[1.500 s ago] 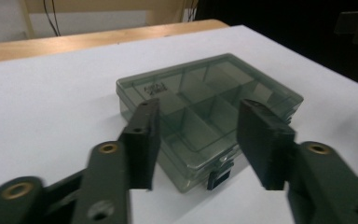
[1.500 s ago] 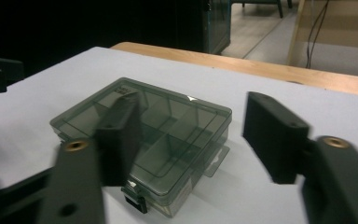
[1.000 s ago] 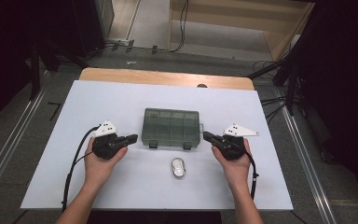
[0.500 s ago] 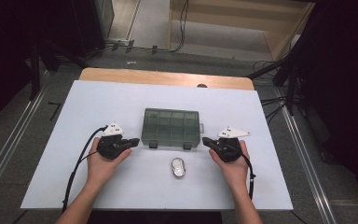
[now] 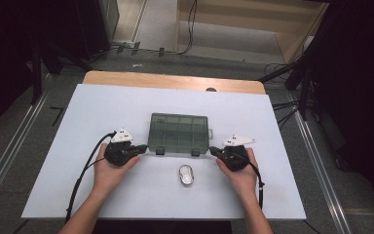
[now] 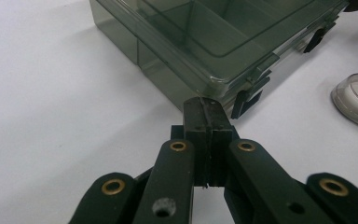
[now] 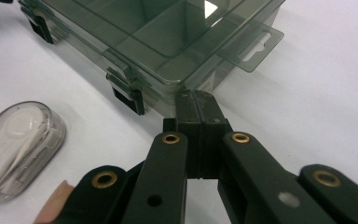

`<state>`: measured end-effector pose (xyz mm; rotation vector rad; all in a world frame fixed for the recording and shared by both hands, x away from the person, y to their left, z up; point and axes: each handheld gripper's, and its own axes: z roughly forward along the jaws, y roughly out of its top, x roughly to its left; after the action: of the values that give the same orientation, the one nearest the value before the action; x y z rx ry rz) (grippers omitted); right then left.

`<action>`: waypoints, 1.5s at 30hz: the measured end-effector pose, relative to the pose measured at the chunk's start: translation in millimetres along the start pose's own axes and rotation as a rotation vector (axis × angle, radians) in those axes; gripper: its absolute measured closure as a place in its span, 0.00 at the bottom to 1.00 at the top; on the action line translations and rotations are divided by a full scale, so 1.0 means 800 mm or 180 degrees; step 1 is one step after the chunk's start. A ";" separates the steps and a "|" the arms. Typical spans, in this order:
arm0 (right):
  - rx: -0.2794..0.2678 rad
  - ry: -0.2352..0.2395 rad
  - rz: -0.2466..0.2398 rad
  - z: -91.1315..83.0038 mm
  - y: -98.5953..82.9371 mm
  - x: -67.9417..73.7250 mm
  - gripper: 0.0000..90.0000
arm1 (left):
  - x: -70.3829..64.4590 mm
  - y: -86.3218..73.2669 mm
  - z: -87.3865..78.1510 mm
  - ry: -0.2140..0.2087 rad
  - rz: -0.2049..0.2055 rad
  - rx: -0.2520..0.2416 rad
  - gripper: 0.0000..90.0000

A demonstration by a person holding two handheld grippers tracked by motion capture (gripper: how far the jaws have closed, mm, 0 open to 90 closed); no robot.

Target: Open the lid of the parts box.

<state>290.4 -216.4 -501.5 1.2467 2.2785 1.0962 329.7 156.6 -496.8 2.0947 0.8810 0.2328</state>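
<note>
Compartment box [image 5: 179, 132] between clenched left claw [image 5: 142, 149] and clenched right claw [image 5: 211, 150].

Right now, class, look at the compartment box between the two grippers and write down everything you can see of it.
The compartment box is a flat rectangle of smoky, see-through plastic. Inner walls divide it into compartments, which look empty. Its lid is shut, with two dark latches on the side nearest the person and a hang tab at one end. It lies flat on the white table. The left gripper and right gripper, both shut, sit at its near corners; contact is unclear.
</note>
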 end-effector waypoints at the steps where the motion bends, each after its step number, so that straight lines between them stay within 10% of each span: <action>1: 0.0014 0.0005 0.0007 0.000 0.000 0.000 0.98 | 0.000 0.000 0.000 0.0006 0.0008 -0.0007 0.99; 45: -0.0087 0.0095 0.0094 0.003 -0.003 -0.002 0.98 | 0.001 0.002 0.001 -0.0007 0.0025 -0.0093 0.99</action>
<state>291.6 -217.5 -505.0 1.2655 2.2658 1.1598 331.7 156.0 -496.6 2.0712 0.8634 0.2462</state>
